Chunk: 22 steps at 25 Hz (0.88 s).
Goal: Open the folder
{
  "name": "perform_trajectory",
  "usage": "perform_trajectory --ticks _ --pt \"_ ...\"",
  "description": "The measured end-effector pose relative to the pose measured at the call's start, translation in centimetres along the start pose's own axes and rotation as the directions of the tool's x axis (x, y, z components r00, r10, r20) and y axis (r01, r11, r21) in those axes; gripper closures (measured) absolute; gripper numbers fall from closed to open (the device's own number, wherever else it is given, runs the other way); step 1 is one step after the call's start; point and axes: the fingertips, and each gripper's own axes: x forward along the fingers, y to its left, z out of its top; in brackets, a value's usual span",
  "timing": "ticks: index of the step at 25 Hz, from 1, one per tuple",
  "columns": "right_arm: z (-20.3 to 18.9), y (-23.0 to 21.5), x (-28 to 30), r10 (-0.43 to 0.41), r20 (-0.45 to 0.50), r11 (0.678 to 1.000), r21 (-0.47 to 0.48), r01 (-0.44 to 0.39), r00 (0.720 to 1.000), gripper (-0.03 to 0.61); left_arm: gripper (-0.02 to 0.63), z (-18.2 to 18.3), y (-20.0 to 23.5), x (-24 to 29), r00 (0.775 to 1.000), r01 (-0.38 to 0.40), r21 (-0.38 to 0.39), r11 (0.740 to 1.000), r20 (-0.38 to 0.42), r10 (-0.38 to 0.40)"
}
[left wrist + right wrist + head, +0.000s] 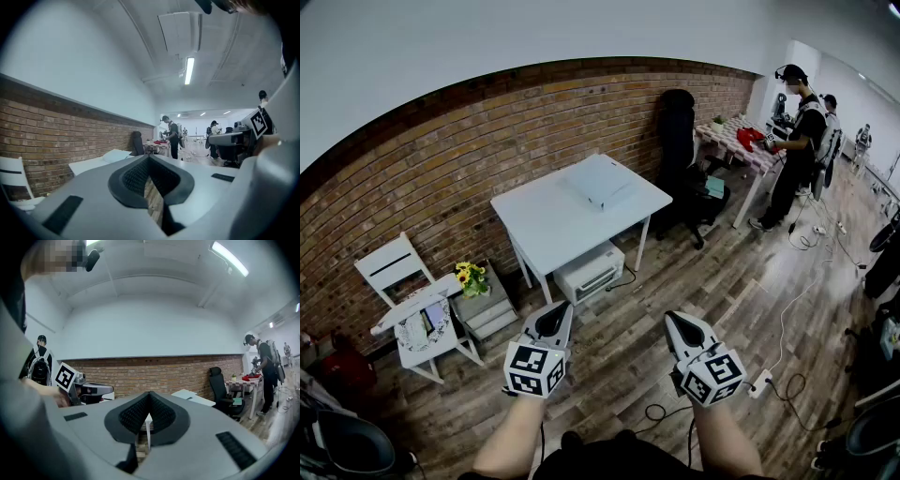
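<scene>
A pale folder (600, 183) lies flat and closed on the far part of a white table (546, 223) by the brick wall; the left gripper view shows the folder (116, 155) small and far off. Both grippers are held level over the wooden floor, well short of the table. My left gripper (557, 317) is shut with nothing between its pads, and the same gripper (149, 160) shows its jaws pressed together. My right gripper (680, 324) is also shut and empty, jaws meeting in its own view (149, 401).
A white printer (592, 273) sits under the table. A white chair (405, 291) and a small stand with yellow flowers (472, 277) are at the left. A black office chair (679, 150) stands right of the table. People stand by a far table (734, 142). Cables (787, 347) trail on the floor.
</scene>
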Motion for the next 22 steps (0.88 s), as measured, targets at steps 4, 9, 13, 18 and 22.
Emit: perform_trajectory --ticks 4,9,13,18,22 --pt "-0.7 -0.5 -0.4 -0.013 -0.009 0.999 0.033 0.013 1.000 0.565 0.595 -1.1 0.4 -0.2 1.000 -0.014 -0.024 1.000 -0.023 0.014" --pt "-1.3 -2.1 -1.3 -0.027 -0.009 0.999 0.043 0.027 1.000 0.565 0.595 -1.7 -0.1 0.7 0.999 -0.024 -0.046 0.999 -0.034 0.023" --pt "-1.3 -4.7 -2.6 -0.063 0.006 0.997 0.049 0.062 0.998 0.565 0.595 -1.5 -1.3 1.9 0.999 -0.031 -0.050 0.998 -0.027 0.030" --pt "-0.6 -7.2 -4.8 -0.046 0.066 0.994 0.102 0.039 0.997 0.563 0.595 -1.4 -3.4 3.0 0.998 -0.052 -0.038 0.998 -0.034 0.051" --pt "-1.3 -8.1 -5.0 -0.033 0.061 0.995 0.098 0.027 0.998 0.555 0.594 -2.6 -3.8 4.0 0.996 -0.072 -0.043 0.996 -0.056 0.070"
